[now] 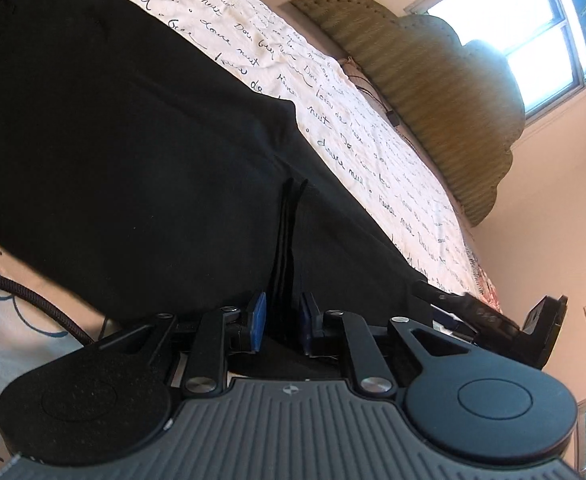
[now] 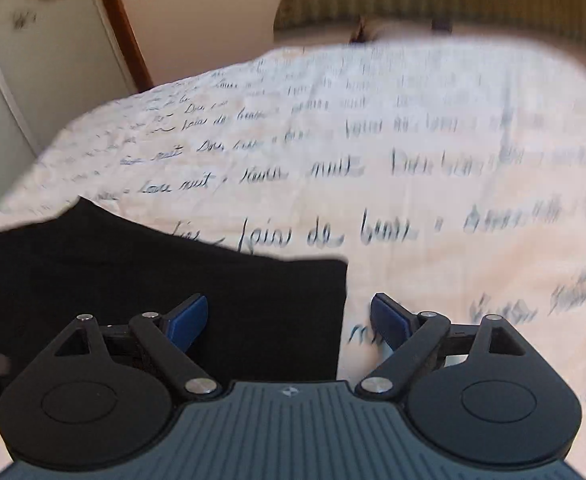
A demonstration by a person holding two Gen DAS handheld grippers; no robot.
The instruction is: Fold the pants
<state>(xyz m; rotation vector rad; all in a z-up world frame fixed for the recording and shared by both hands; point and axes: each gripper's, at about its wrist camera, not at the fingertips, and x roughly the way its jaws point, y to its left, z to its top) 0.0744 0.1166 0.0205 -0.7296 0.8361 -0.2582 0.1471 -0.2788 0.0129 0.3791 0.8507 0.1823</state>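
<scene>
A: Left wrist view, left edge first. What is being seen?

B: A dark cable is being trailed over the bedspread. Black pants are being spread across most of that view, lying on the bedspread.

A: Left gripper?

B: Jaws are being kept narrow, a small gap showing. A bunched fold of the pants is being run between the blue pads. Whether the cloth is actually being pinched cannot be told; the pads are not clearly being pressed on it.

A: Further right?

B: A ribbed headboard is being seen behind the bed, then a bright window. The tip of another black tool is being shown at the right of the gripper.

A: Right wrist view?

B: Blurred. A door is being seen at far left. The pants are being shown lower left, flat on the bedspread, their straight edge falling between the fingers.

A: Right gripper?

B: Jaws are being held wide. Nothing is being gripped. The left pad is being held over the pants, the right one over bare bedspread.
</scene>
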